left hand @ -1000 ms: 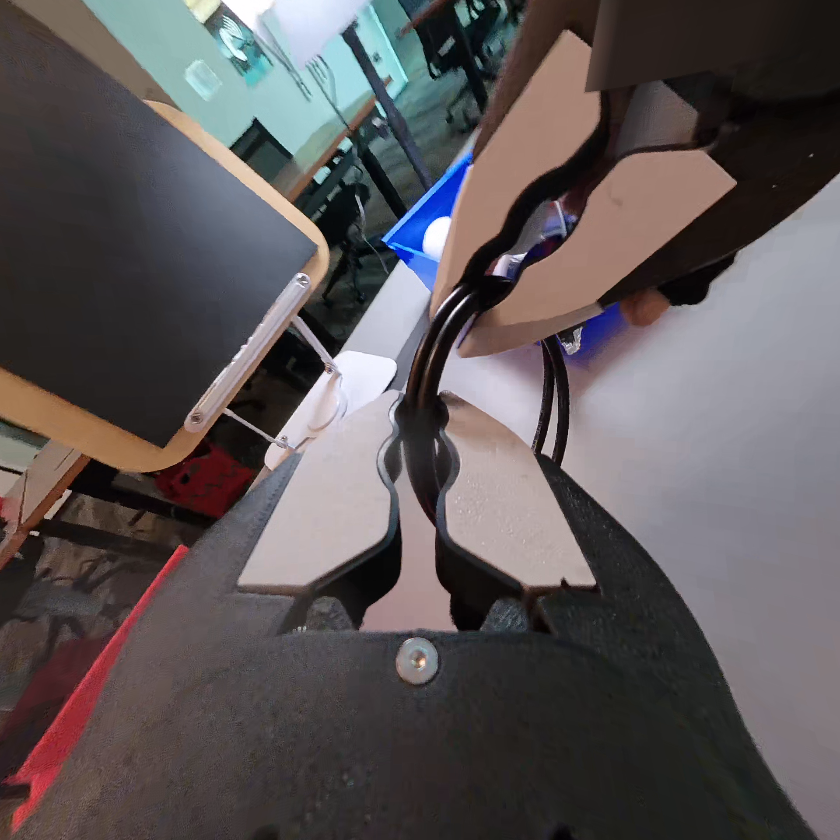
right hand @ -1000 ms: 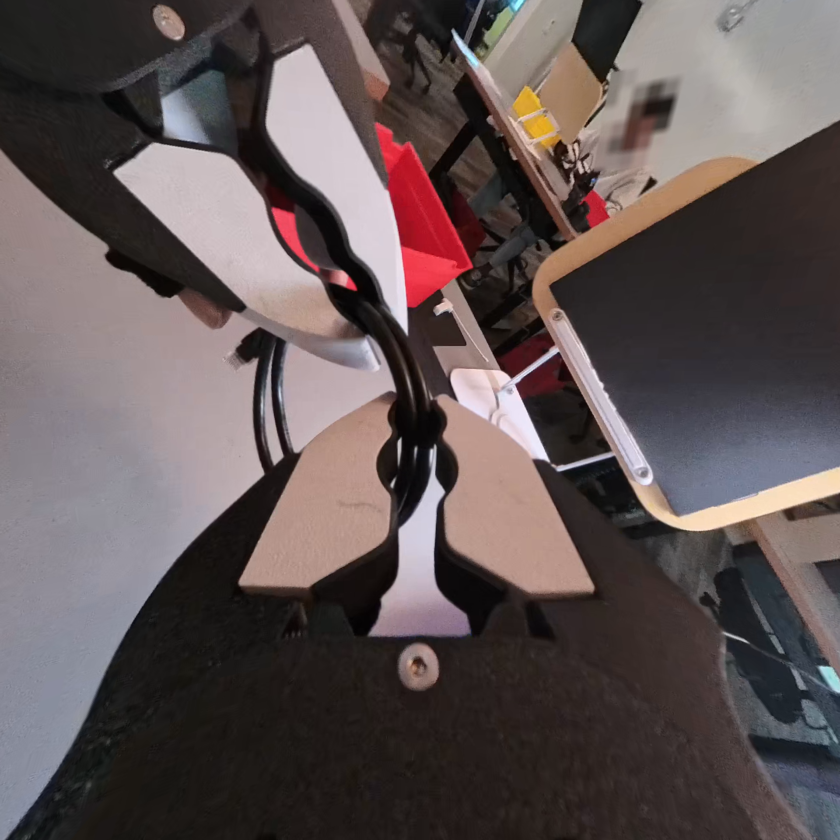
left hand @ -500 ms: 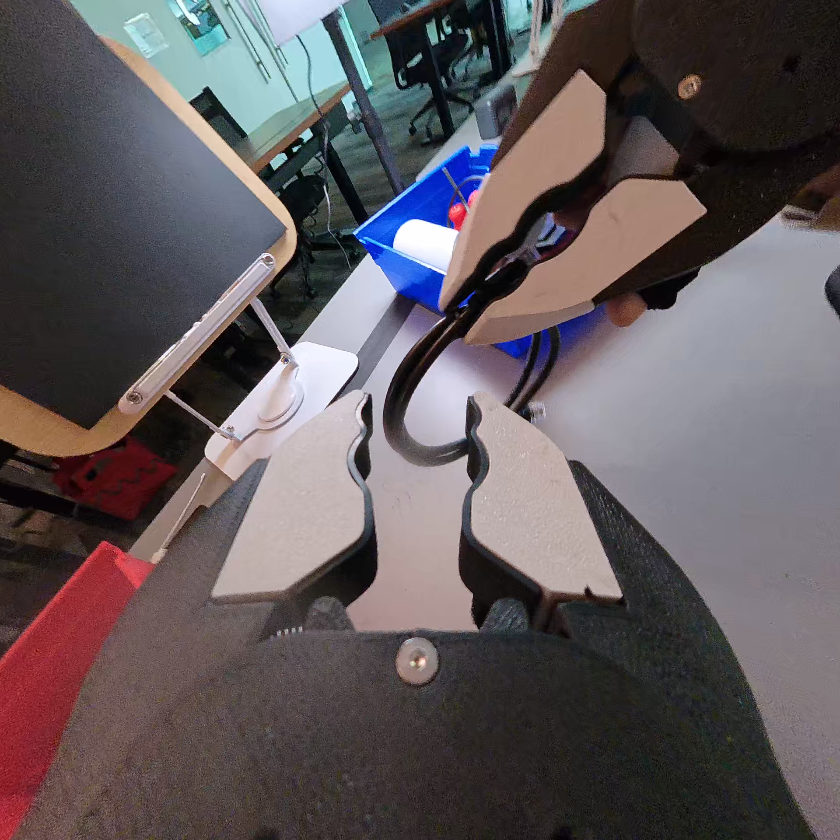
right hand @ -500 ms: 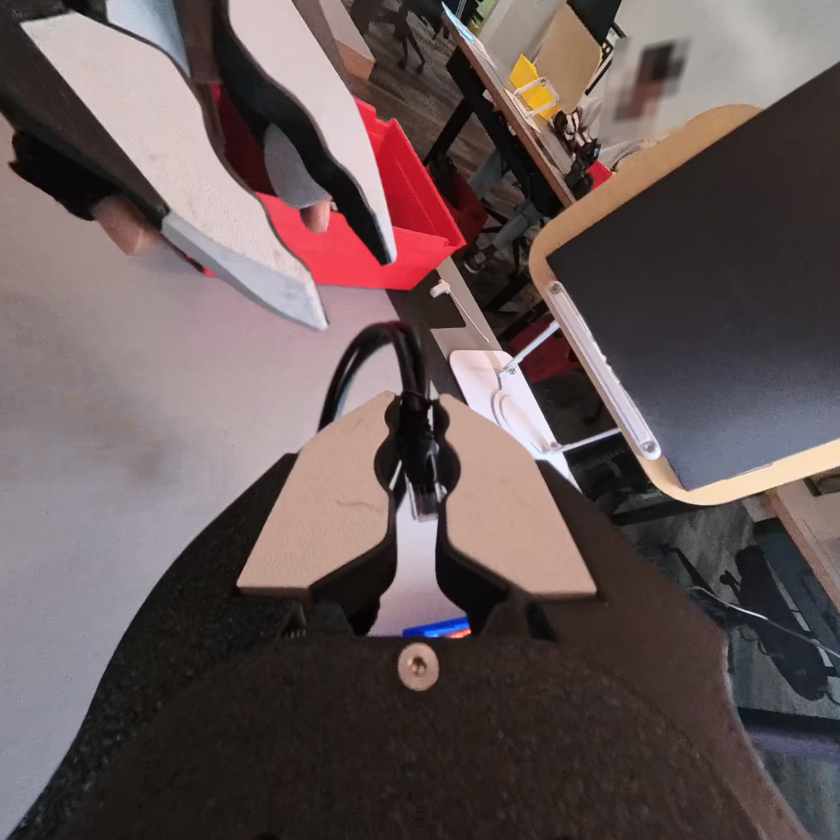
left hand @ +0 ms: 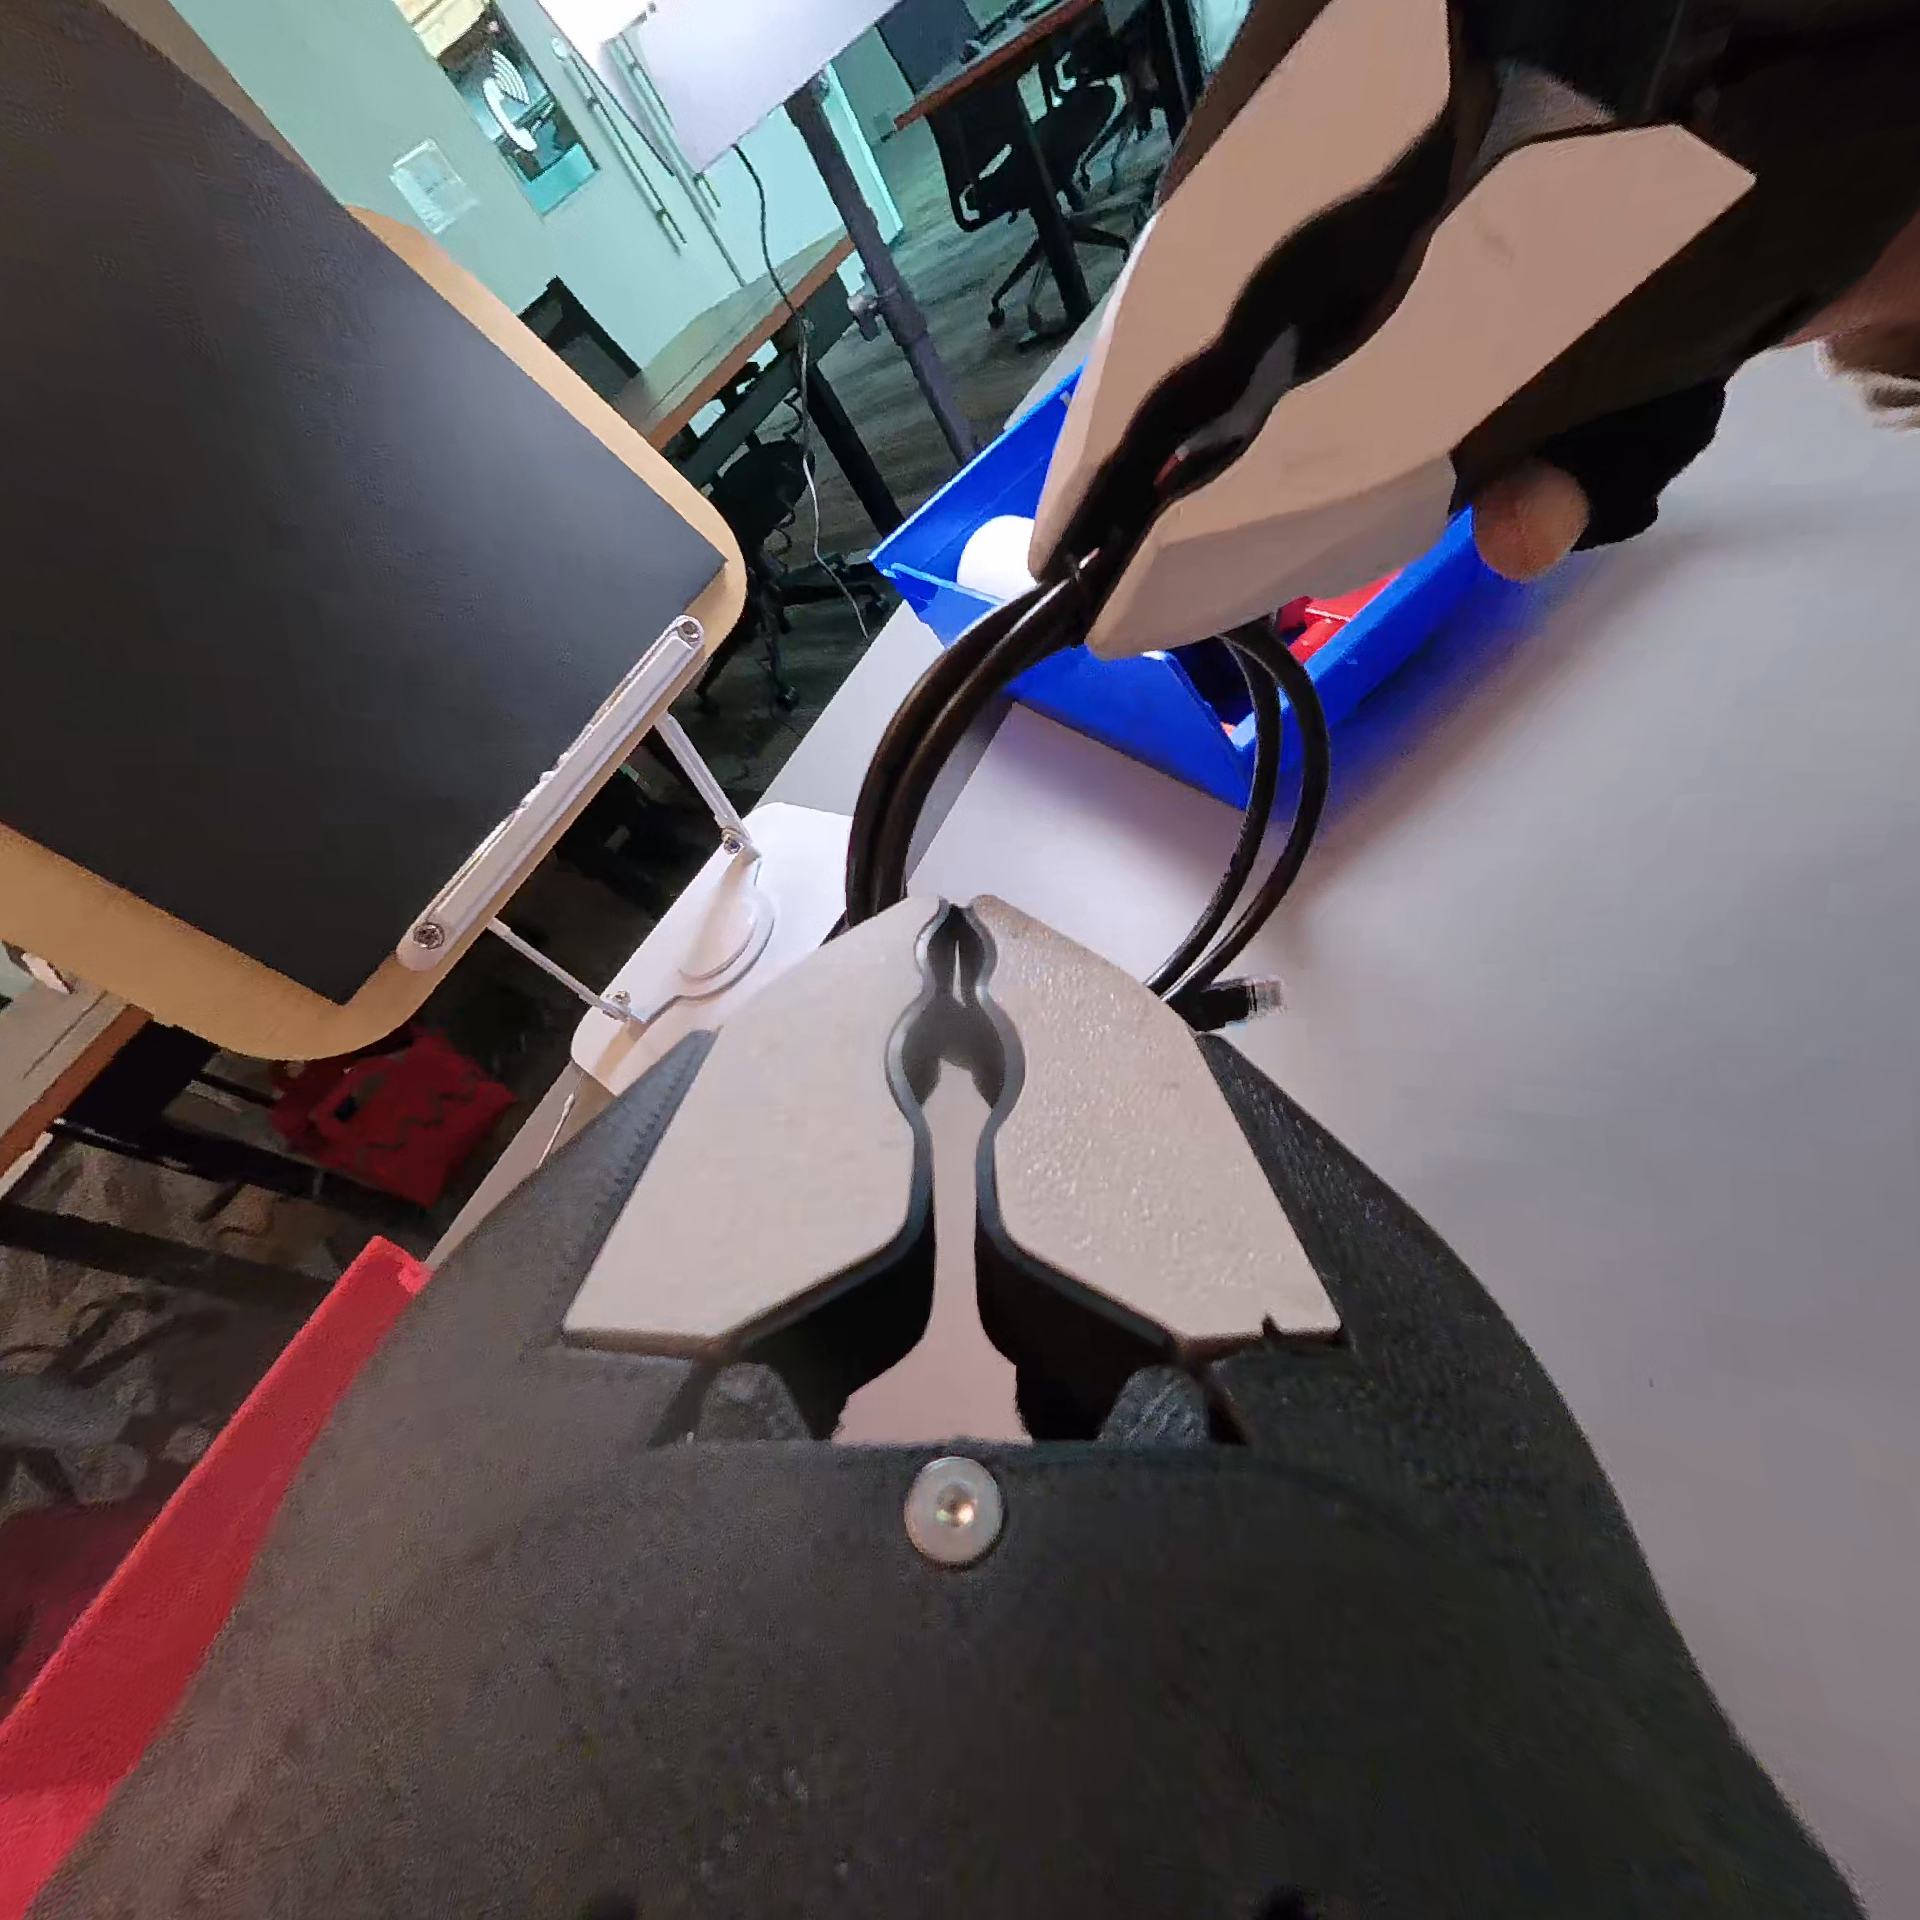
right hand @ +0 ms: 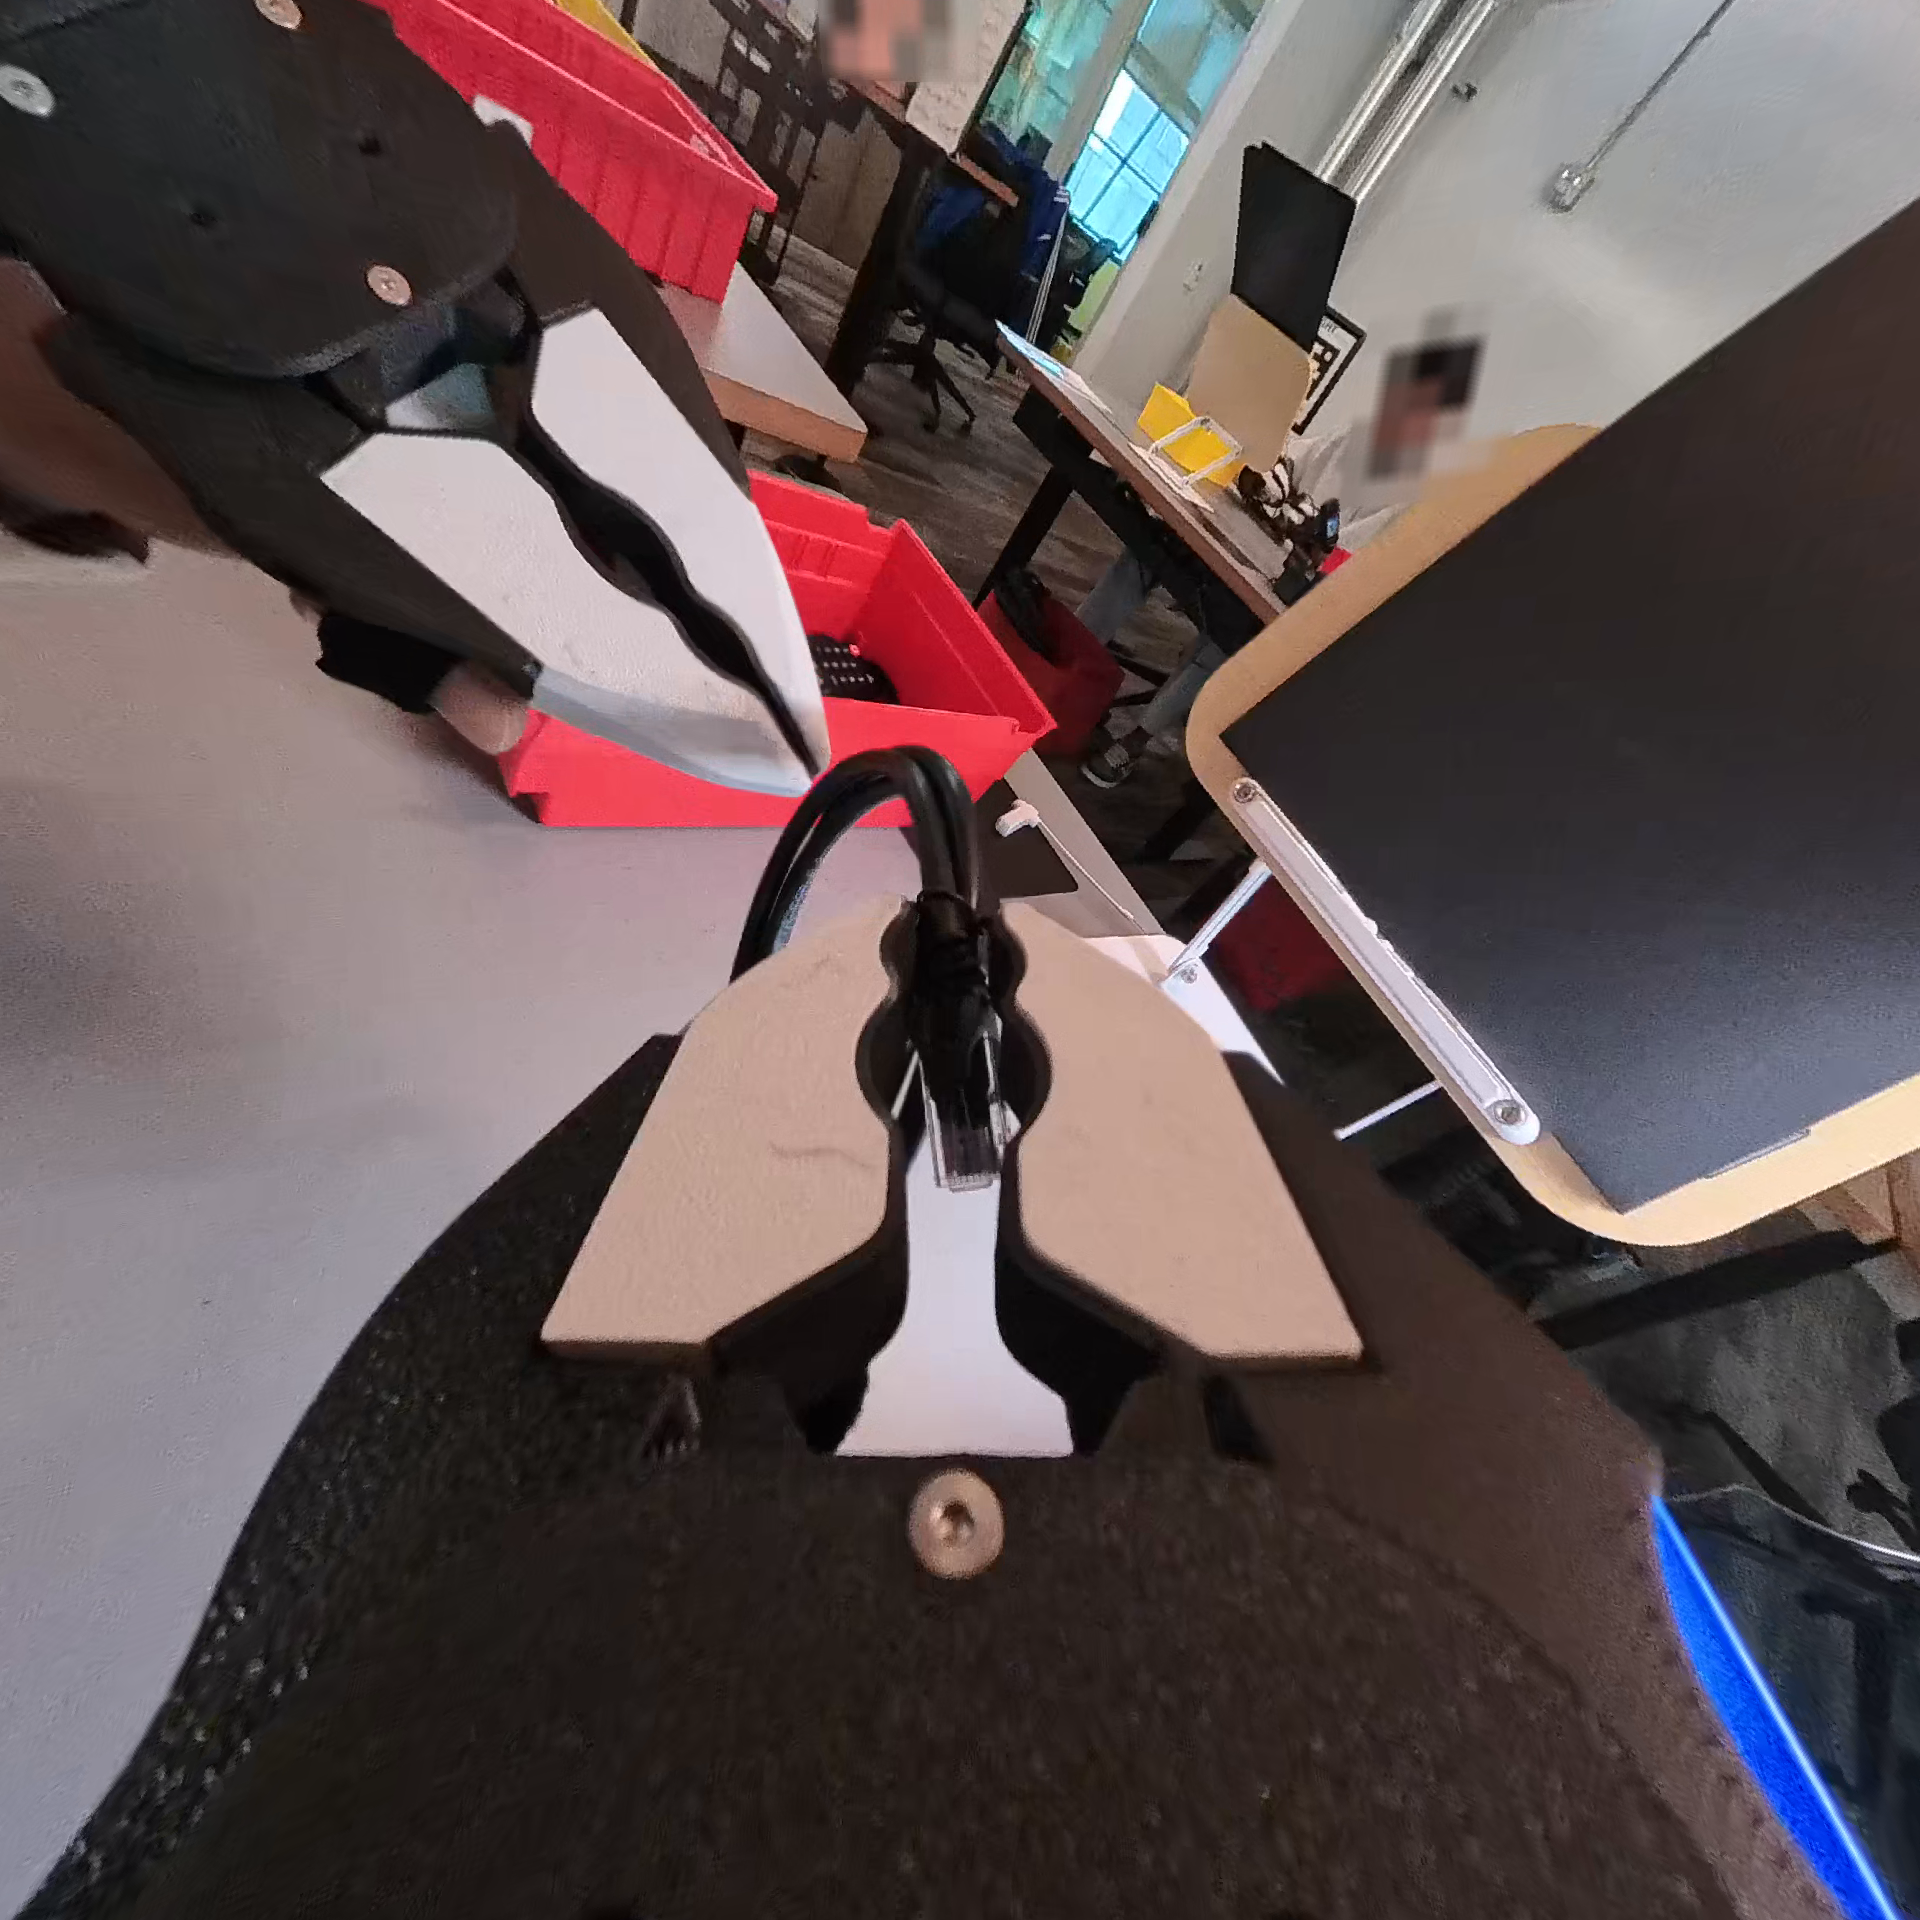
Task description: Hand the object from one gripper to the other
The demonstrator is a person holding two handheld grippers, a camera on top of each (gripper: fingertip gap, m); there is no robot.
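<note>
A coiled black cable (left hand: 904, 748) with a clear plug hangs from my right gripper (left hand: 1081, 603), seen at the top right of the left wrist view. In the right wrist view my right gripper (right hand: 951, 914) is shut on the cable (right hand: 940, 810), and the plug (right hand: 966, 1122) lies between its fingers. My left gripper (left hand: 954, 920) is shut and empty, just in front of the loop's lower part. In the right wrist view the left gripper (right hand: 805, 764) is at the upper left, just apart from the loop's top. Gloved hands hold both grippers.
A grey table (left hand: 1558, 935) lies below. A blue bin (left hand: 1122, 696) stands behind the right gripper. A red bin (right hand: 935, 665) stands behind the left gripper. A black board (left hand: 260, 520) on a white stand (left hand: 727, 914) stands off the table's edge. The gap from one gripper's tips to the other's is roughly 6 cm.
One second ago both grippers were shut on the cable. The left gripper then opened, let go and drew back, and it is now shut and empty. The right gripper keeps the cable.
</note>
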